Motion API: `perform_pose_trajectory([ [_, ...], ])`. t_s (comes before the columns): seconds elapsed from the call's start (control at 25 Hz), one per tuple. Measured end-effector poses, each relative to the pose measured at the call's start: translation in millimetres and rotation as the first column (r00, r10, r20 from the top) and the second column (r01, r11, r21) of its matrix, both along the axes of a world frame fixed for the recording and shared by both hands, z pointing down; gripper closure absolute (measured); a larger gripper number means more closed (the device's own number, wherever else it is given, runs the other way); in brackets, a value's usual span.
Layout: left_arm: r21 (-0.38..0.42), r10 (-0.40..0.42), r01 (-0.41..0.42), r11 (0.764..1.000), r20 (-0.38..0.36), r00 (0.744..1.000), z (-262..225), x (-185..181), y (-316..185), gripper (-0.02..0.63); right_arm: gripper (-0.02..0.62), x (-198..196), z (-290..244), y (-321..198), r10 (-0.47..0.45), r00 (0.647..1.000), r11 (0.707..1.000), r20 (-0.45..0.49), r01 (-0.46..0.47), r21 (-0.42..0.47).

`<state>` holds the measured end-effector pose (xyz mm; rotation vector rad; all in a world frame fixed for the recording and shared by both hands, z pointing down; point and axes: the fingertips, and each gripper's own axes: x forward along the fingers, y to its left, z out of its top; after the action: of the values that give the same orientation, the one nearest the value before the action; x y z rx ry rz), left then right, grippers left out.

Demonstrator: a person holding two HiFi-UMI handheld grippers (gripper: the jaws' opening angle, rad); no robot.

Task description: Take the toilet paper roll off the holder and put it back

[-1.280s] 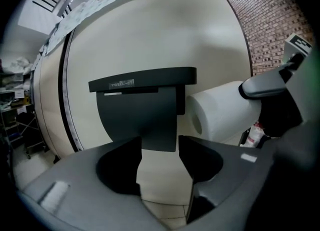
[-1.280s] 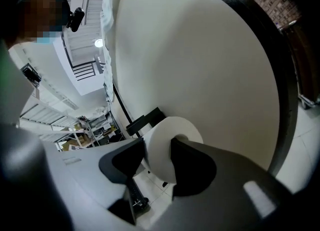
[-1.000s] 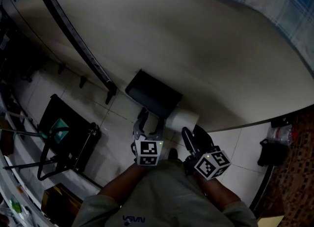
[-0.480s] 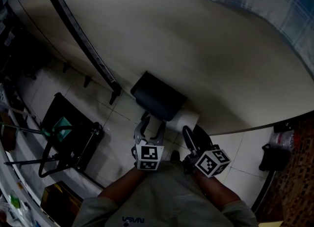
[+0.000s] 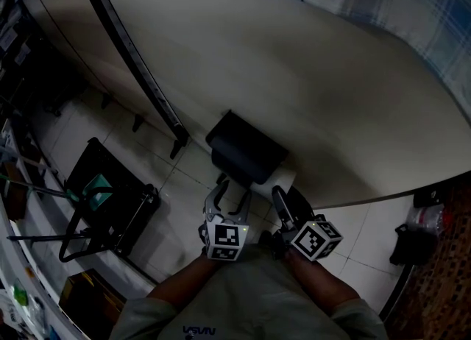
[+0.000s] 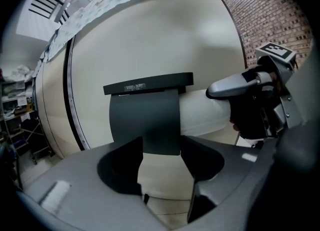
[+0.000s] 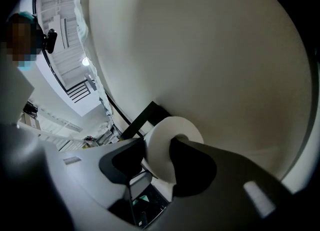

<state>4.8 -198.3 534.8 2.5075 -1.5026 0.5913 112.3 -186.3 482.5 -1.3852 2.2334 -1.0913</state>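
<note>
— Two pairs of tongs are crowding one holder [image 6: 148, 82]. What is each doing?

— The left tongs [image 6: 161, 147] are spreading apart, released. The holder's dark flap [image 6: 145, 120] is hanging between them, but nothing is pinching it. The right tongs [image 7: 157, 150] are clenching the toilet paper roll [image 7: 165, 130], one jaw sitting at the core and the other pressing the outer face.

— And the roll is sitting where?

— It is lying sideways against the wall panel [image 5: 309, 73], its inner end tucked behind the flap and its outer end sticking out to the right. Whether it is riding on a bar, I am not managing to tell.

— What is worrying you?

— With nothing pinching the flap, it may be resting on the roll and dragging on it. I am also thinking an off-axis pull could jam the roll. Gripping through one soft wall is risking a crushed roll, or one slipping to the floor [image 5: 184, 176].
</note>
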Motion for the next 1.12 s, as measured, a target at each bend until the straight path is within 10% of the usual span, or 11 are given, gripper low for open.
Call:
perform_pose_trajectory([
  [1.12,-0.017,0.032,-0.032,0.999,-0.013,0.999,0,7,-6,0.376,0.440,-24,2,-17,-0.088,0.991,0.996,0.103,0.089,-0.001],
])
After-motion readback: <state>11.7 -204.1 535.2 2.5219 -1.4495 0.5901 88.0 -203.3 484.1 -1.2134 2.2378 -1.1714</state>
